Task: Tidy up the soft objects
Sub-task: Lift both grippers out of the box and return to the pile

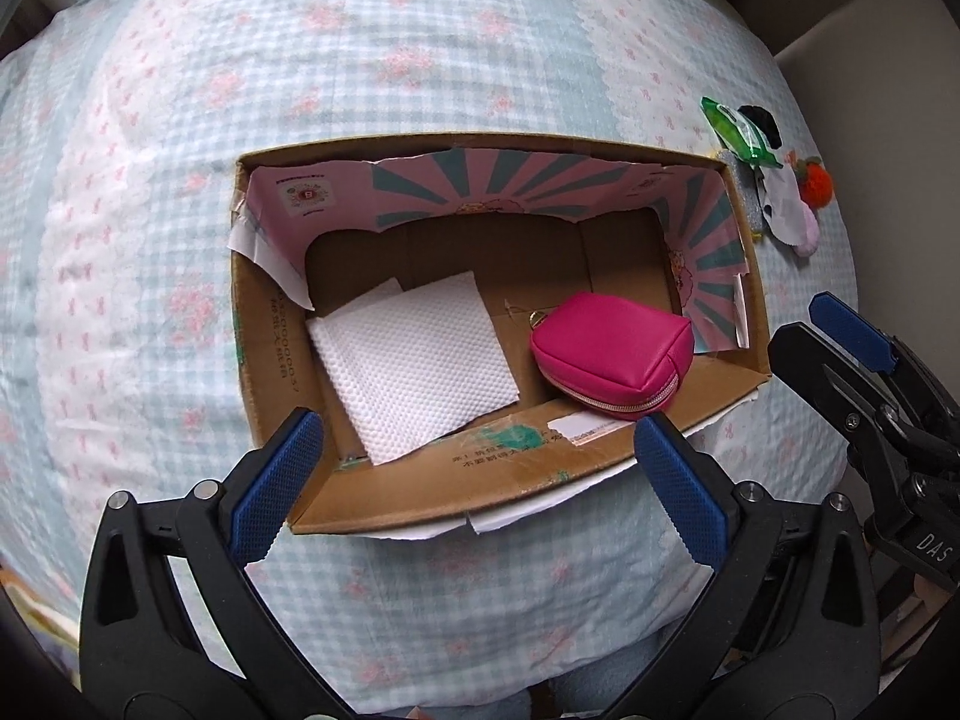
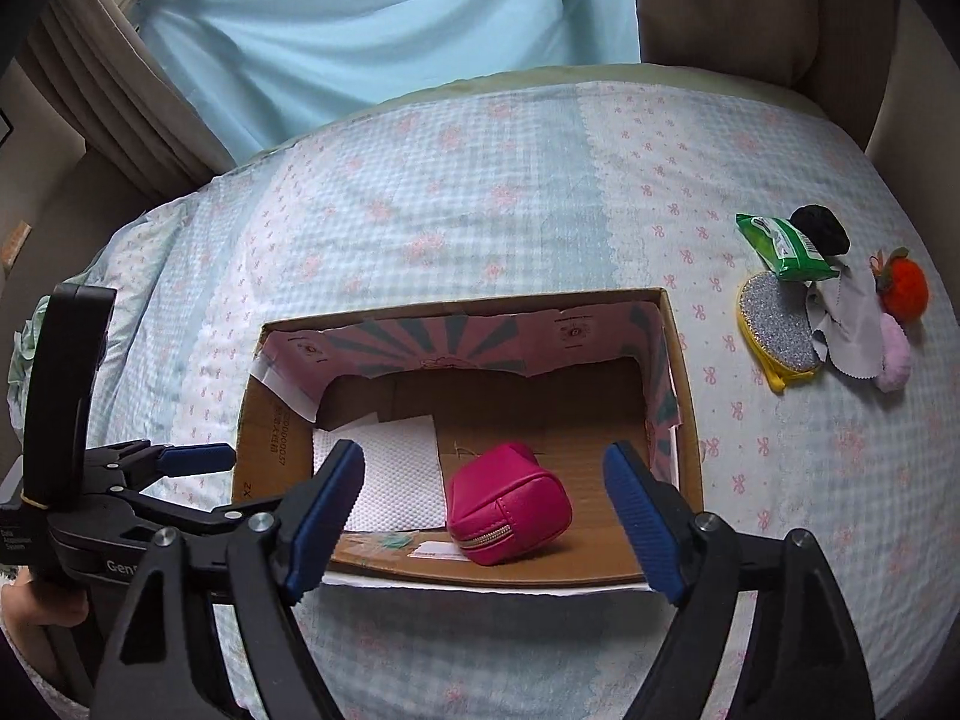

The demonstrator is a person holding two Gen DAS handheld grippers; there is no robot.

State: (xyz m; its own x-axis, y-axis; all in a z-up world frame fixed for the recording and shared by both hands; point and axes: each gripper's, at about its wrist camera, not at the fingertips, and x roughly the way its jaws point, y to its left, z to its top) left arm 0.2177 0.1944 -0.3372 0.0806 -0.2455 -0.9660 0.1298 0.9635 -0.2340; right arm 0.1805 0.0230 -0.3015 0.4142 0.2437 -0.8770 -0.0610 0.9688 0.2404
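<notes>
An open cardboard box (image 1: pixel 600 474) (image 2: pixel 687 420) lies on the bed. Inside it, a folded white paper towel (image 1: pixel 414 360) (image 2: pixel 396 468) rests on the left and a pink zip pouch (image 1: pixel 612 354) (image 2: pixel 507 504) on the right. My left gripper (image 1: pixel 474 468) (image 2: pixel 180 459) hovers open over the box's near wall, nothing between its blue pads. My right gripper (image 2: pixel 486 504) (image 1: pixel 840 330) is open too, its pads spread either side of the pouch without touching it. Right of the box lies a pile: green wipes pack (image 2: pixel 783 243) (image 1: pixel 738 129), black item (image 2: pixel 819 228), glittery sponge (image 2: pixel 777 330), grey cloth (image 2: pixel 846 312), orange pompom (image 2: pixel 906 288) (image 1: pixel 816 183), pink puff (image 2: pixel 894 354).
The bed has a light blue checked cover (image 2: pixel 480 192) with pink flowers. A pale blue curtain (image 2: pixel 372 12) hangs behind it, and a beige headboard (image 2: pixel 750 6) stands at the back right. A person's hand (image 2: pixel 42 600) holds the left gripper's handle.
</notes>
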